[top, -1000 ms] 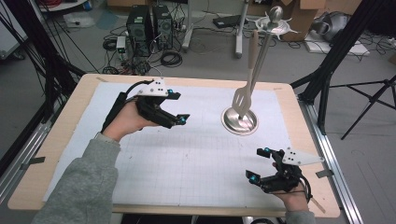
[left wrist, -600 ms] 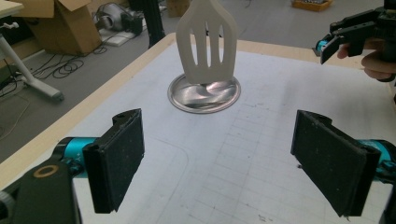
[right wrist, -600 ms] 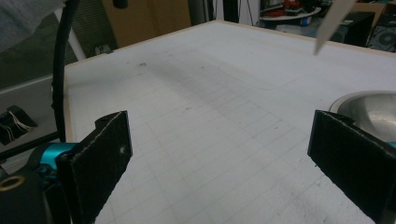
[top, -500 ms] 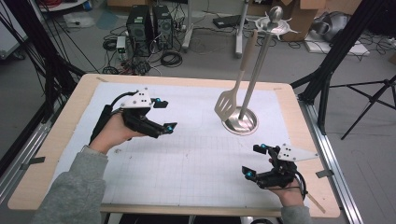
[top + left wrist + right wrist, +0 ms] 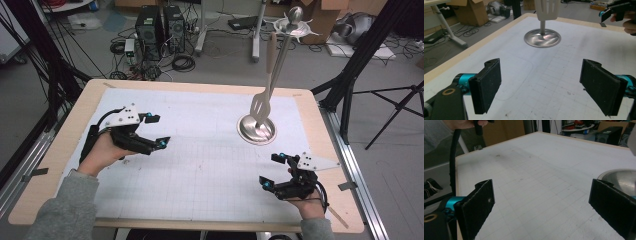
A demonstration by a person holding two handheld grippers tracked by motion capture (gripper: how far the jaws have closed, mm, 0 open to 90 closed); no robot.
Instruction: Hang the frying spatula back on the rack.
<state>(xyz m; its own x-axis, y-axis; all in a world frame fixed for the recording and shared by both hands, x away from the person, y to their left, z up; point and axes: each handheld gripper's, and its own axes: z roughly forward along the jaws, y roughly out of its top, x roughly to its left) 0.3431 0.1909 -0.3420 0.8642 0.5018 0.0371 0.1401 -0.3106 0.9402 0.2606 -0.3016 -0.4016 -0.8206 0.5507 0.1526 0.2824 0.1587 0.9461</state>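
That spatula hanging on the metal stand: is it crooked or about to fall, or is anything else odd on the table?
The spatula hangs tilted, its slotted blade low over the stand's round base and its handle leaning up along the pole. That looks like normal hanging, not damage. Nothing is spilled on the white mat, and both hand-held grippers are open and empty.

The high view looks forward and down over the whole counter (image 5: 210, 95); both gripper views skim low across it, sharing the steel stand base (image 5: 542, 38).
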